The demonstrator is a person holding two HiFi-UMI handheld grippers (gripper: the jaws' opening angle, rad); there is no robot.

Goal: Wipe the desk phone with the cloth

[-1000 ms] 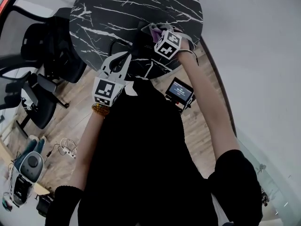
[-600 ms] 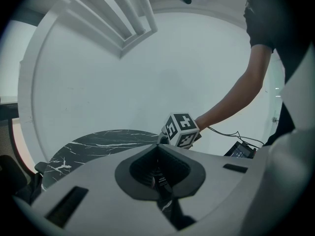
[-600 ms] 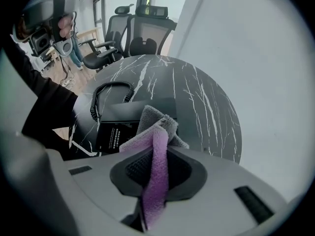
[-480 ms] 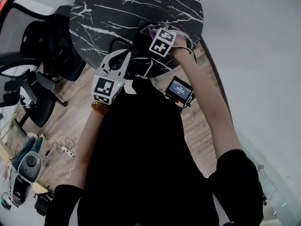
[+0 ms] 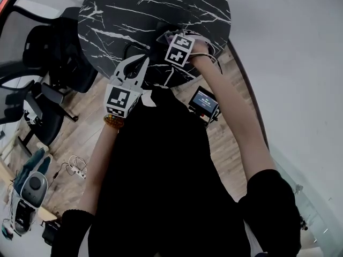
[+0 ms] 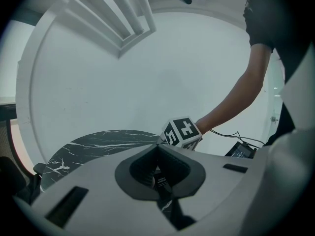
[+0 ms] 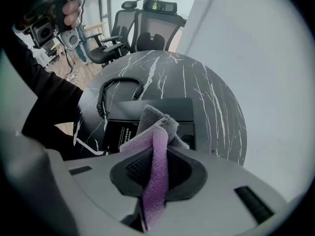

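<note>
Round black marbled bench (image 5: 139, 9), with a white wall to the right and chairs (image 7: 147, 28) standing far left over a wood floor. The phone (image 7: 147, 109) is lying flat on the near side of the bench, its coiled cord (image 7: 115, 90) looping off to the left.

The right gripper (image 7: 160, 156) is clenching a fold of the cloth (image 7: 156, 129). The bunched end is hanging over the middle of the phone; contact is not certain from here. The left gripper (image 5: 133, 67) is hovering by the near edge with its jaws closed on nothing. It is near the phone and not touching it, so far as shows.

Risks, as judged:
- **Sliding:** nothing is pinning the phone, so a firm stroke may send it sliding on the slick top toward the near edge.
- **Snagging:** cloth straying left may catch the cord and drag it.
- **Slipping:** only a narrow fold is sitting in the jaws, and drag may pull it free.
</note>
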